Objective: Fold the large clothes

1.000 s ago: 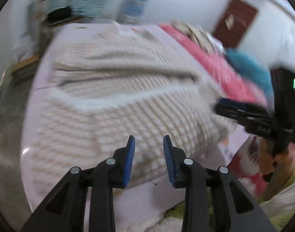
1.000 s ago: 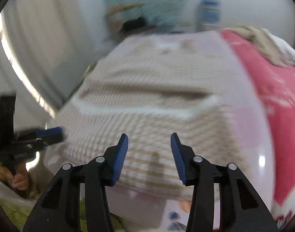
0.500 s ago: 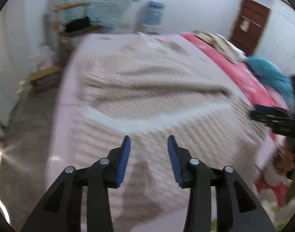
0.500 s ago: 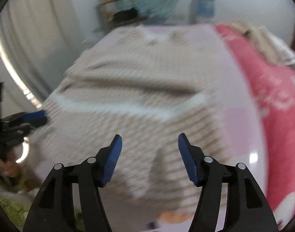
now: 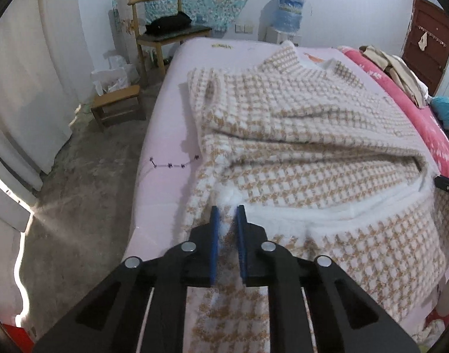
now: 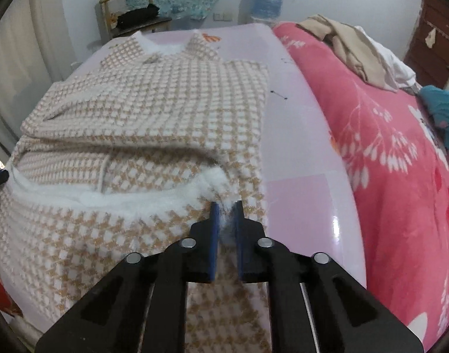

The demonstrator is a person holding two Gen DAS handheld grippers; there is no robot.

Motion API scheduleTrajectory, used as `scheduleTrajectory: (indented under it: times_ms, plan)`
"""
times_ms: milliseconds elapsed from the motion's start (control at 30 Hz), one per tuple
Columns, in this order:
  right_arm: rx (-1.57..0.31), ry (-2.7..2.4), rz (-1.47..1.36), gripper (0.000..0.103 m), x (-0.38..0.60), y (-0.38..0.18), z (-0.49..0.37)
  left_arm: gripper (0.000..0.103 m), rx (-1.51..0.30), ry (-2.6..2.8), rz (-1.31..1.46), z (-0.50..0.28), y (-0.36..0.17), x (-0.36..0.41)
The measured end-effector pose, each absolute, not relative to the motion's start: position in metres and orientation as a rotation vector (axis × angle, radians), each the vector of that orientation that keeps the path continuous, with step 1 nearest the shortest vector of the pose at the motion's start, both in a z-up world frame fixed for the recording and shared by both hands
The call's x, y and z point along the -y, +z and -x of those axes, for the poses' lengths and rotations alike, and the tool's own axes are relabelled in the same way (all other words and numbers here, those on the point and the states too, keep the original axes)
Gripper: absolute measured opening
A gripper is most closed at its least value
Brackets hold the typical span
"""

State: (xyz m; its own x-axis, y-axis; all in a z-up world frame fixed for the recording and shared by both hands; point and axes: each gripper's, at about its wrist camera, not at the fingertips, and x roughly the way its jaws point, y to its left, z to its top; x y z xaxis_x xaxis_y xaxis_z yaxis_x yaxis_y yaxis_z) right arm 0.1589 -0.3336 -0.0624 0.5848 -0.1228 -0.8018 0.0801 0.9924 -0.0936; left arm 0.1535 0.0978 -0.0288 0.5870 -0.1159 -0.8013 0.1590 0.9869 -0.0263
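The left gripper [image 5: 226, 216] is closing with its blue pads pinched onto the fluffy white hem on the left side of the tan-and-white houndstooth sweater [image 5: 306, 135]. The right gripper [image 6: 226, 210] is clamped on that same hem at the right side. The sweater lies spread over the pale pink bedsheet [image 6: 301, 135], collar at the far end, beside a pink floral blanket [image 6: 395, 147].

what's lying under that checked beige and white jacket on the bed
Under the checked jacket is the pale pink sheet, showing along its sides. Whatever lies beneath its middle is covered. Both grippers pinch its near edge.
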Motion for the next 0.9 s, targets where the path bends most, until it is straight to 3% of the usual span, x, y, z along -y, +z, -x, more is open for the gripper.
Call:
scheduleTrajectory:
  times_ms: [267,667,733,800,900]
  plan:
    - [-0.765,-0.156,0.027,0.005,0.337,-0.015,-0.166,0.009,-0.795,-0.152,-0.033,-0.174,0.008,-0.096]
    - [-0.851,-0.206,0.091,0.008,0.341,-0.078,-0.206,0.013,-0.777,-0.111,-0.082,-0.205,-0.044,-0.082]
    - [-0.853,-0.198,0.078,0.022,0.343,-0.07,-0.202,0.022,-0.787,-0.114,-0.051,-0.205,-0.039,-0.087]
    - [-0.829,-0.175,0.026,0.042,0.349,-0.056,-0.193,0.026,-0.772,-0.113,-0.013,-0.2,-0.029,-0.094]
    - [-0.775,-0.116,-0.038,0.048,0.352,-0.028,-0.172,0.029,-0.714,-0.14,0.023,-0.183,-0.003,-0.099]
